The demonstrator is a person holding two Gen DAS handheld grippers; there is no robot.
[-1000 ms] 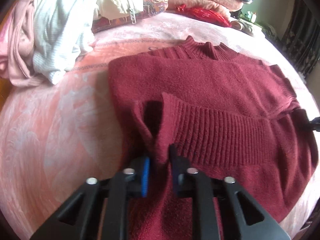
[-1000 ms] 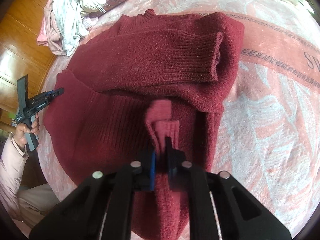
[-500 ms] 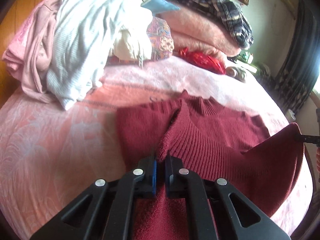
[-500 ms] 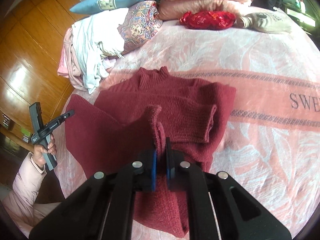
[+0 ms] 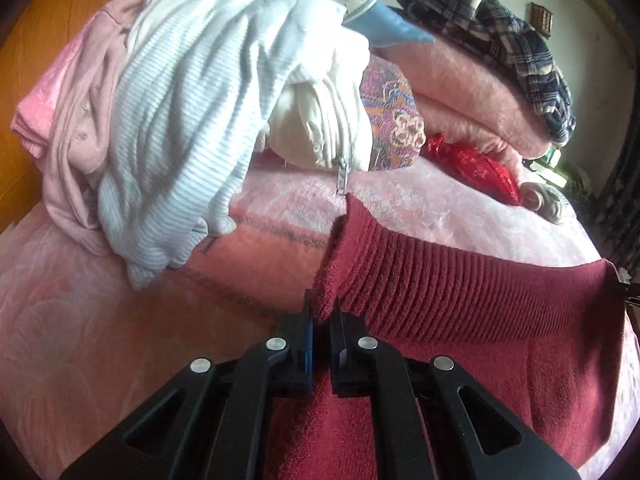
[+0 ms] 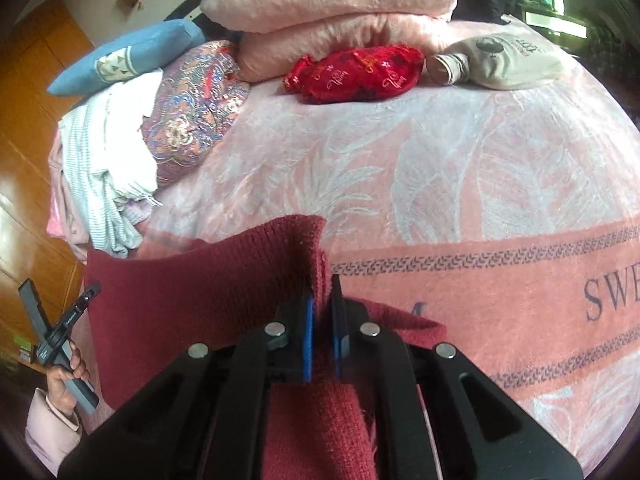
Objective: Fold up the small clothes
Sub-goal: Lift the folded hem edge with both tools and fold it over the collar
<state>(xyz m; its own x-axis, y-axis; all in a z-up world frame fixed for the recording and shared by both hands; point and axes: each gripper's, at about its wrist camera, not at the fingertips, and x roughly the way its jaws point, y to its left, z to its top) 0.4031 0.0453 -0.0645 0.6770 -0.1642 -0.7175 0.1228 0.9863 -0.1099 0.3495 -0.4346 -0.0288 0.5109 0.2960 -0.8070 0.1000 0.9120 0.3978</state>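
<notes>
A dark red knit sweater [image 5: 460,304] is held up off the pink bed blanket by both grippers. My left gripper [image 5: 322,312] is shut on its ribbed hem at one corner. My right gripper [image 6: 322,296] is shut on the hem's other corner, with the sweater [image 6: 192,292] stretched between them and hanging below. The left gripper also shows at the far left of the right wrist view [image 6: 86,298], and the right gripper's tip shows at the right edge of the left wrist view [image 5: 628,296]. The rest of the sweater is hidden under the grippers.
A pile of white, striped and pink clothes [image 5: 168,120] lies at the back left. Folded pink blankets [image 6: 332,4], a patterned pillow [image 6: 196,104], a red pouch [image 6: 356,74] and a beige garment [image 6: 504,62] lie at the head of the bed. The pink blanket [image 6: 460,184] spreads ahead.
Both grippers have lifted the sweater's hem up and carried it forward towards the collar. The flat body of the sweater has dropped out of sight beneath them.
</notes>
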